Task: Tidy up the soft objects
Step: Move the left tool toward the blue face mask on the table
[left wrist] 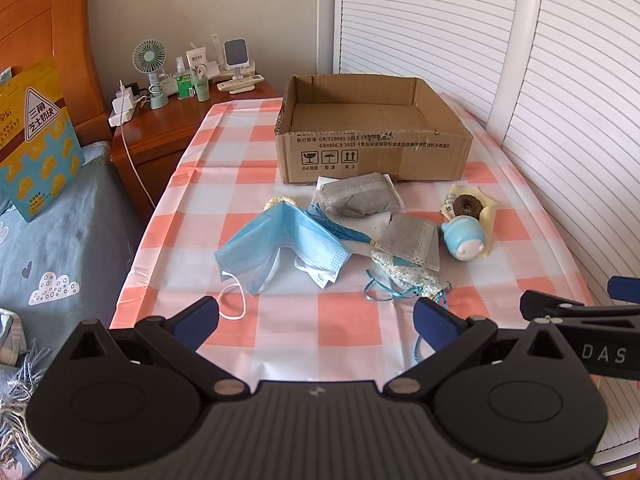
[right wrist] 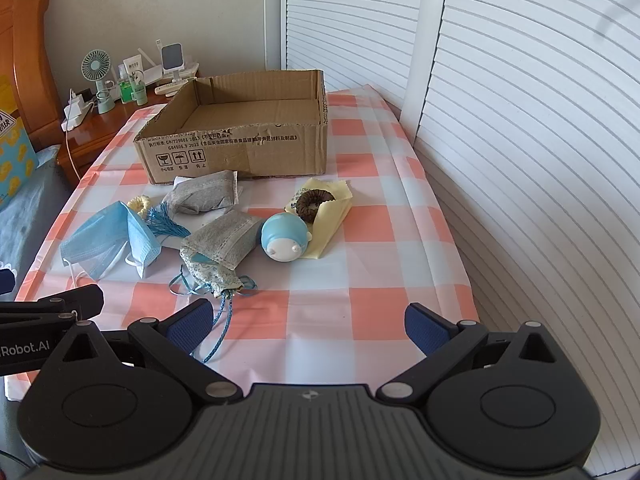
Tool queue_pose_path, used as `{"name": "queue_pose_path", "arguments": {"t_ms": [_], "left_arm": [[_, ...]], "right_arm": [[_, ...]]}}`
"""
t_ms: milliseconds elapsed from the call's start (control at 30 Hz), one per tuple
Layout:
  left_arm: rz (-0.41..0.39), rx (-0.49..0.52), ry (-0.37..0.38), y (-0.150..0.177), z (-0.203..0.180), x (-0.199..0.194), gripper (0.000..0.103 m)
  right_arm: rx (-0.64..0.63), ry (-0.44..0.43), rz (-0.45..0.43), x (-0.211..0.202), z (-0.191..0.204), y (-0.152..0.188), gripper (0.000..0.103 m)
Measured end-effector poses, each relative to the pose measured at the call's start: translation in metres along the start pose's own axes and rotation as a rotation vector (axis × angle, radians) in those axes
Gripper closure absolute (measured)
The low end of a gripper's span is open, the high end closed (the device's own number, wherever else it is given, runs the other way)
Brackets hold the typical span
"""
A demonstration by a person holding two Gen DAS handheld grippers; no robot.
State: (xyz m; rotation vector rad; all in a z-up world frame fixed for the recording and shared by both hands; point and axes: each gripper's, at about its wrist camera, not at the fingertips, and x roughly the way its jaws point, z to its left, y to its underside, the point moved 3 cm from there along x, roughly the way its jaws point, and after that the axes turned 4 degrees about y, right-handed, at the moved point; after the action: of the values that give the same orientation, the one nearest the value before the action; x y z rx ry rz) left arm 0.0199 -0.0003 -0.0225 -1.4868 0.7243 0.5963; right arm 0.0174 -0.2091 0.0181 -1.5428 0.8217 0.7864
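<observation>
Soft items lie heaped on the checked cloth in front of an empty cardboard box (left wrist: 372, 132) (right wrist: 240, 136). They include a blue face mask (left wrist: 276, 248) (right wrist: 104, 244), two grey pouches (left wrist: 356, 198) (right wrist: 202, 196), a floral drawstring bag (left wrist: 412, 276) (right wrist: 212, 272), a blue round toy (left wrist: 464, 238) (right wrist: 284, 238), a brown hair tie (left wrist: 466, 205) (right wrist: 316, 200) on a yellow cloth (right wrist: 332, 220), and a blue tassel (left wrist: 340, 228). My left gripper (left wrist: 316, 320) stands open near the table's front, holding nothing. My right gripper (right wrist: 308, 320) is open too, nothing between its fingers.
A wooden nightstand (left wrist: 160, 128) with a small fan (left wrist: 151, 68), bottles and a charger stands at the back left. A bed (left wrist: 52, 248) runs along the left edge. White louvred doors (right wrist: 520, 140) close off the right side.
</observation>
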Motion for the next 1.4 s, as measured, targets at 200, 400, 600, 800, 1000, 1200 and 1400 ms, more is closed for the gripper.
{"name": "queue_pose_path", "arguments": {"t_ms": [200, 400, 600, 800, 1000, 1200, 1400], "left_arm": [[0.0, -0.001, 0.0, 0.0001, -0.0001, 0.0, 0.001], [0.0, -0.002, 0.001, 0.0002, 0.0001, 0.0, 0.001], [-0.001, -0.003, 0.0, 0.0004, 0.0002, -0.0001, 0.001], [-0.001, -0.002, 0.001, -0.0027, -0.0044, -0.0007, 0.001], [-0.002, -0.002, 0.001, -0.0028, -0.0044, -0.0032, 0.001], [-0.003, -0.002, 0.002, -0.0017, -0.0035, -0.0052, 0.001], [-0.003, -0.001, 0.001, -0.0019, -0.0042, -0.0055, 0.001]], "right_arm": [[0.0, 0.001, -0.003, -0.0017, -0.001, 0.0001, 0.0], [-0.001, 0.001, -0.003, -0.0028, -0.0002, 0.0005, 0.0], [-0.001, 0.002, -0.005, -0.0031, -0.001, -0.001, 0.0], [-0.002, 0.004, -0.008, -0.0047, -0.0002, 0.0, 0.0], [-0.002, 0.006, -0.008, -0.0065, -0.0003, -0.0011, 0.0], [-0.003, 0.008, -0.01, -0.0071, -0.0005, -0.0015, 0.0], [-0.002, 0.007, -0.011, -0.0074, -0.0009, -0.0019, 0.0]]}}
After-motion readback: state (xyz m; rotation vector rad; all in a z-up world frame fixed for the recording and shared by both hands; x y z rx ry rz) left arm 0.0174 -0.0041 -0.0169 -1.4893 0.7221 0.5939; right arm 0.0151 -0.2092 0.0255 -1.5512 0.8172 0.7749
